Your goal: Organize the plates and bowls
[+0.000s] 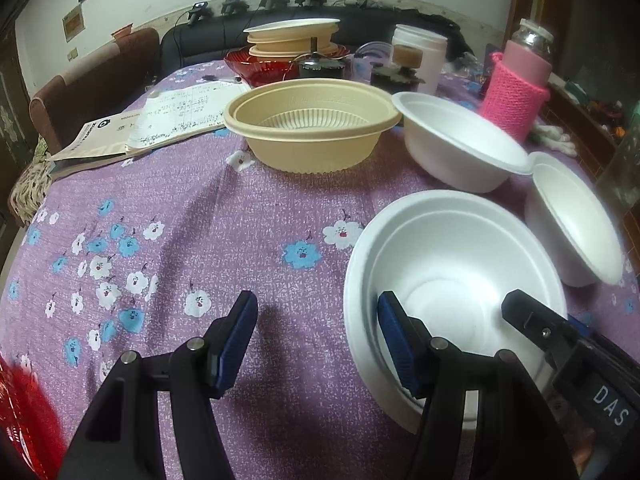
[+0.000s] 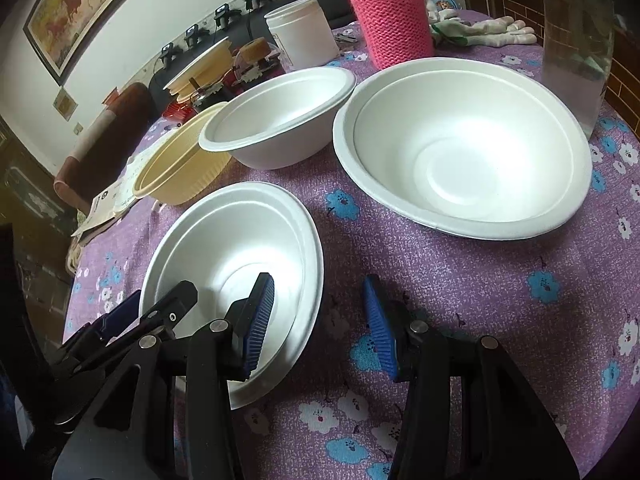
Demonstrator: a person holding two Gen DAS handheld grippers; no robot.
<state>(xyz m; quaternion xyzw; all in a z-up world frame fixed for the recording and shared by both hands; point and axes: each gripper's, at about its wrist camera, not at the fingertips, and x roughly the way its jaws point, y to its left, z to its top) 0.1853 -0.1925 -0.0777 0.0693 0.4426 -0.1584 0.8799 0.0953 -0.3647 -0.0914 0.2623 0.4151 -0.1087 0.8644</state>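
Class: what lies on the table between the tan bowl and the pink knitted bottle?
One white bowl sits between the tan bowl and the pink bottle, clearest in the left wrist view.

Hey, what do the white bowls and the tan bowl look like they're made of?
The nearest white bowl and the other white bowls look like foam or moulded pulp: matte, chalky white, thick soft rims with no gloss. Which of the two is hard to tell. The tan bowl looks like thin moulded plastic: smooth, slightly shiny, with crisp ribs pressed into its base and wall.
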